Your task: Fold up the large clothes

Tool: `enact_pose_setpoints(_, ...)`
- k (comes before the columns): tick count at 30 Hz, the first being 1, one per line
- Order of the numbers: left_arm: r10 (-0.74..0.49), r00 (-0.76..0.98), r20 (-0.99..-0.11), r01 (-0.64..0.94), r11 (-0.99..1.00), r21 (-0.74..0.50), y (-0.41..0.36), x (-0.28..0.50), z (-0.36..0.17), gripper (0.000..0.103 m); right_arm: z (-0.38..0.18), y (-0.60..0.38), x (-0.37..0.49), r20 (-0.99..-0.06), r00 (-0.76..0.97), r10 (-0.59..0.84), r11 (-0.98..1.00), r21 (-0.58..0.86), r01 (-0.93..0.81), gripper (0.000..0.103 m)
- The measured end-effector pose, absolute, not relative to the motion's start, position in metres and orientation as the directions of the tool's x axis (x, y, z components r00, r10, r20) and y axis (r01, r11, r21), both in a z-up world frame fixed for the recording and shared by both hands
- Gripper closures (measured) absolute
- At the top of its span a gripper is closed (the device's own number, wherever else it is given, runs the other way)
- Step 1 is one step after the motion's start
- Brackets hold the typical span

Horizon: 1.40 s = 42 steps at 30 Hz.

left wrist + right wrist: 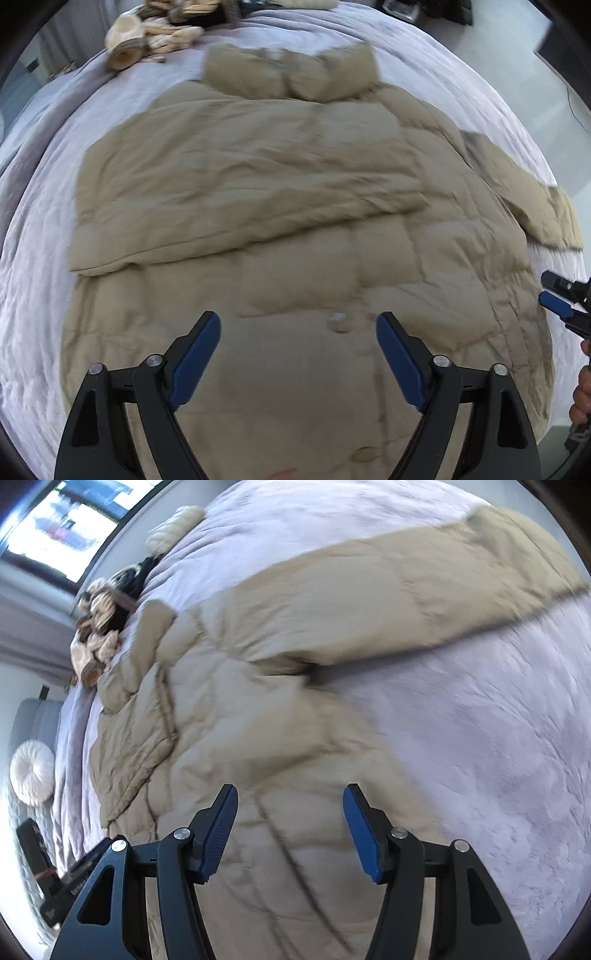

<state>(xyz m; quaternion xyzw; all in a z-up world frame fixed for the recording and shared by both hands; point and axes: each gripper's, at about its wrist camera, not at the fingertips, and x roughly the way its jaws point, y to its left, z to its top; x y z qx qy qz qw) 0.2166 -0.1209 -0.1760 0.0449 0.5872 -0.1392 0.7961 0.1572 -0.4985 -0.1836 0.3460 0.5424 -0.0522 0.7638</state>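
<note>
**One sleeve in, one sleeve out**

The beige puffer coat (295,229) lies flat on the lilac bedspread (33,295), collar (291,74) toward the far side. One sleeve (236,199) is already folded across the coat's chest. The other sleeve (388,579) lies stretched out from the coat's shoulder onto the bedspread, so that fold is still to do, as is doubling the body over (my reading, from how it lies). The left gripper (298,328) hangs above the coat's lower front, jaws spread wide, nothing between them. The right gripper (290,805) is over the coat's side edge below that outstretched sleeve, also released and empty. A heap of other clothes (155,33) sits beyond the collar
</note>
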Motion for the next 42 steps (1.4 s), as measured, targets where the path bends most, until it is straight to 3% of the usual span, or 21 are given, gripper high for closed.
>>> enact_pose_setpoints(2, -0.169, 0.273, -0.947, 0.288, 0.954, -0.087, -0.137, 0.215, -0.175, 0.0, -0.185, -0.518, 0.148, -0.854, 0.434, 0.288, 0.723, 0.491, 0.485, 0.021)
enact_pose_setpoints(6, -0.176, 0.267, -0.947, 0.317, 0.944, -0.086, -0.168, 0.212, -0.173, 0.0, -0.189, -0.561, 0.135, -0.842, 0.472, 0.262, 0.655, 0.514, 0.553, 0.021)
enact_pose_setpoints(7, -0.175, 0.265, -0.948, 0.321, 0.943, -0.084, -0.176, 0.212, -0.173, 0.0, -0.19, -0.571, 0.133, -0.838, 0.482, 0.256, 0.637, 0.521, 0.567, 0.012)
enact_pose_setpoints(8, -0.166, 0.268, -0.949, 0.321, 0.944, -0.075, -0.184, 0.213, -0.172, 0.0, -0.191, -0.586, 0.13, -0.834, 0.496, 0.244, 0.613, 0.529, 0.588, 0.011)
enact_pose_setpoints(20, -0.138, 0.261, -0.955, 0.327, 0.944, -0.047, -0.225, 0.218, -0.18, 0.0, -0.2, -0.675, 0.13, -0.807, 0.554, 0.206, 0.521, 0.57, 0.635, 0.011)
enact_pose_setpoints(28, -0.158, 0.271, -0.949, 0.311, 0.948, -0.069, -0.236, 0.221, -0.175, 0.0, -0.226, -0.736, 0.145, -0.691, 0.674, 0.26, 0.292, 0.722, 0.627, 0.011)
enact_pose_setpoints(40, -0.196, 0.321, -0.927, 0.267, 0.957, -0.11, -0.223, 0.237, -0.161, 0.0, -0.23, -0.755, 0.199, -0.601, 0.748, 0.281, 0.236, 0.799, 0.553, 0.011)
enact_pose_setpoints(41, -0.197, 0.33, -0.923, 0.266, 0.958, -0.109, -0.221, 0.238, -0.159, 0.0, -0.23, -0.754, 0.2, -0.594, 0.752, 0.286, 0.226, 0.804, 0.549, 0.015)
enact_pose_setpoints(42, -0.198, 0.338, -0.92, 0.265, 0.958, -0.109, -0.219, 0.24, -0.157, 0.0, -0.229, -0.752, 0.202, -0.594, 0.748, 0.294, 0.222, 0.804, 0.551, 0.028)
